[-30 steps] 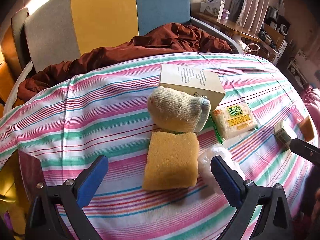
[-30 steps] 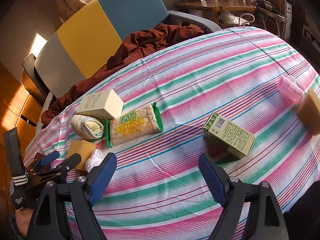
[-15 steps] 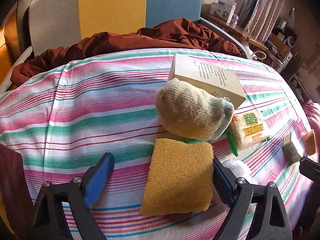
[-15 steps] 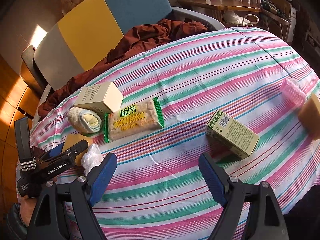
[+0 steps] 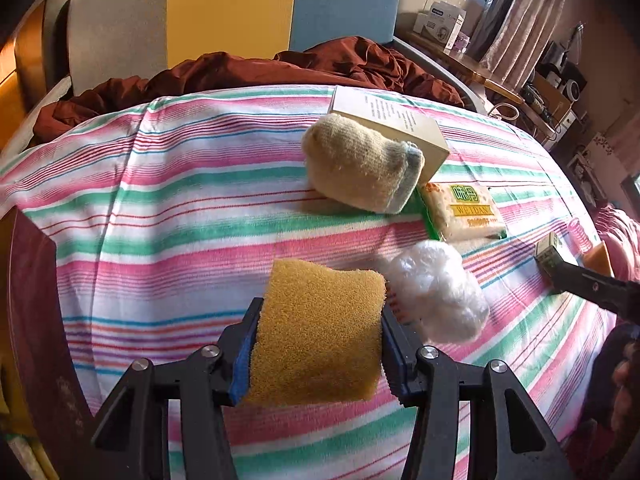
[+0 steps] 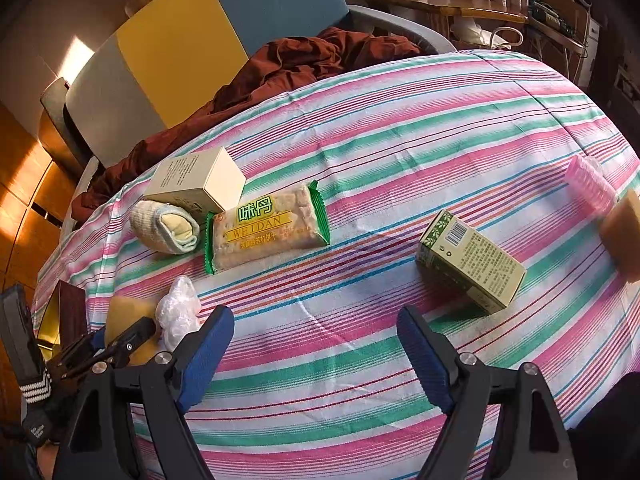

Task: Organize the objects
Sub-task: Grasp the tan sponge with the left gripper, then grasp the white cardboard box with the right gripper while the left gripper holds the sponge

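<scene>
A yellow sponge (image 5: pixel 316 344) lies on the striped tablecloth (image 5: pixel 180 208) at the near edge. My left gripper (image 5: pixel 320 312) is closing on it, and both blue pads press its sides. A crumpled white plastic bag (image 5: pixel 436 288) touches the sponge's right side. Beyond lie a rolled sock (image 5: pixel 360 164), a cream box (image 5: pixel 392 120) and a cracker pack (image 5: pixel 464 212). In the right wrist view my right gripper (image 6: pixel 314 320) hangs open over bare cloth, with a green box (image 6: pixel 470 260) ahead to its right.
A pink roller (image 6: pixel 590 184) and a tan block (image 6: pixel 622 232) lie at the table's right edge. A dark red panel (image 5: pixel 28 280) stands at the left edge. A brown blanket (image 5: pixel 260 72) is heaped on the chair behind the table.
My left gripper has come forward and down over the sponge and its jaws have gone from wide apart to squeezing it. The right gripper has kept still.
</scene>
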{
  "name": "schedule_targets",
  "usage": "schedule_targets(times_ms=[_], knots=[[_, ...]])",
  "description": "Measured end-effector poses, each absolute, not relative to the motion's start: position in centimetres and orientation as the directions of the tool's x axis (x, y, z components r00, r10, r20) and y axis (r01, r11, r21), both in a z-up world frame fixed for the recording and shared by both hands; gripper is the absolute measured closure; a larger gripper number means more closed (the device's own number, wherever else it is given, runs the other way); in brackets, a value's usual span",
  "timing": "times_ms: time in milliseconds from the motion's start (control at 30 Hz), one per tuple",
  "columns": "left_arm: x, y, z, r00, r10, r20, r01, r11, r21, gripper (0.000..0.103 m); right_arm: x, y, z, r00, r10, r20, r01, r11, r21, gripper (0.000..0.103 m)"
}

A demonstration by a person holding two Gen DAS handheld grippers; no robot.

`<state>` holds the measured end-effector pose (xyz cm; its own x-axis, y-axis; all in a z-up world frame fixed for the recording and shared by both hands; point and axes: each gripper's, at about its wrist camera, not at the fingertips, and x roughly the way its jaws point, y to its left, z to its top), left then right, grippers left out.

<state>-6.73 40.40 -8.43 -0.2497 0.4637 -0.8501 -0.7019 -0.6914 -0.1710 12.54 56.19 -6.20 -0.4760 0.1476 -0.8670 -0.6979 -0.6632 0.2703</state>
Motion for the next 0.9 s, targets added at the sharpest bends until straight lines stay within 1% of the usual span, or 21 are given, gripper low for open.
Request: schedule_targets(times_ms=[133, 300, 400, 567, 800, 900], knots=[[-4.3, 38.6, -8.4, -0.28, 0.455, -0.845, -0.689, -0.708, -0.153, 0.049, 12.4, 55.8, -5.9, -0.489, 0.137, -0.861, -0.682, -0.676, 0.28, 0.018], [-1.9, 37.0, -9.0, -0.329, 0.455, -0.828, -0.696, -0.709, -0.114, 0.049, 11.4, 54.3, -5.5, -0.499, 0.135, -0.856, -0.63, -0.735, 0.251, 0.019], [-1.4, 36.8, -9.3, -0.353, 0.464, -0.812, -0.717, -0.692, -0.083, 0.049, 10.5, 53.1, -5.3, -0.497, 0.131, -0.858, -0.587, -0.779, 0.221, 0.022], [-1.2, 36.5, -9.6, -0.367, 0.487, -0.793, -0.732, -0.677, -0.078, 0.049, 7.5, 51.3, -4.4, -0.514, 0.119, -0.849, -0.499, -0.847, 0.183, 0.022], [-0.9, 36.1, -9.9, -0.384, 0.515, -0.766, -0.736, -0.672, -0.082, 0.049, 1.1, 50.0, -2.9, -0.521, 0.134, -0.843, -0.394, -0.914, 0.098, 0.023], [-1.0, 36.0, -9.9, -0.38, 0.526, -0.761, -0.736, -0.671, -0.096, 0.049, -1.3, 49.9, -2.2, -0.506, 0.208, -0.837, -0.364, -0.931, -0.011, 0.025]])
